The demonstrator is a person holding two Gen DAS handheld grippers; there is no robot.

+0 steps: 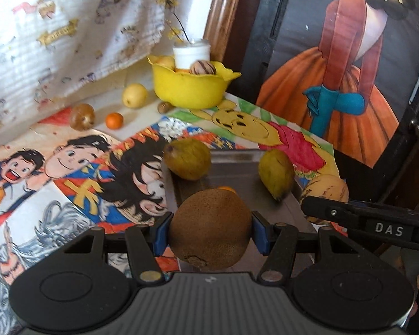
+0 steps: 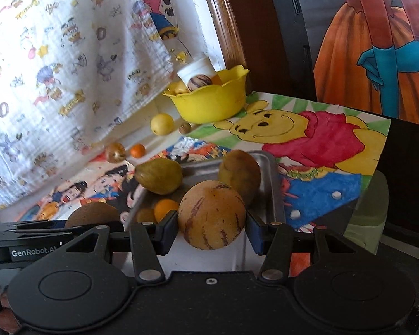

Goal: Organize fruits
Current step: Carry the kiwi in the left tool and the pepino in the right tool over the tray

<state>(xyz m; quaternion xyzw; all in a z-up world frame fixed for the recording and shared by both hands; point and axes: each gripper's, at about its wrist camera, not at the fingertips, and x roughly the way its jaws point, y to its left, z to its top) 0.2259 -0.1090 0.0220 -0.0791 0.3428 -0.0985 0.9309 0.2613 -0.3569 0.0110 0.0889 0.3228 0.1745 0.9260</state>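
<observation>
Fruits are in transit to the metal tray (image 2: pixel 268 167). The left tongs (image 1: pixel 209 231) are clamped on a kiwi (image 1: pixel 209 229), blue pads pressed against both of its flanks. The right tongs (image 2: pixel 212 229) are clamped on a striped yellow melon (image 2: pixel 211 214) in the same manner. Both loads hang above the near end of the tray, which lies on the bench among cartoon drawings.

Tray contents: two green pears (image 2: pixel 159 175) and (image 2: pixel 239 176), one at each far corner, with a small orange (image 2: pixel 166 208) and another small fruit at the near left. Free floor appears to remain in the middle and along the near right side.

Recommended procedure:
1. Lower each fruit into a free patch, clear of the pears.
2. Bring the fruit into contact with the tray floor before releasing; round fruit is likely to roll if dropped.
3. Set the melon down first, to the right, since the two tongs work just beside each other.
4. Open the tongs only enough to free the fruit, then withdraw upward.

Remaining work: a yellow apple (image 1: pixel 135 95), a brown fruit (image 1: pixel 82 116) and a small orange (image 1: pixel 114 120) lie loose on the bench near the yellow bowl (image 1: pixel 190 89).
</observation>
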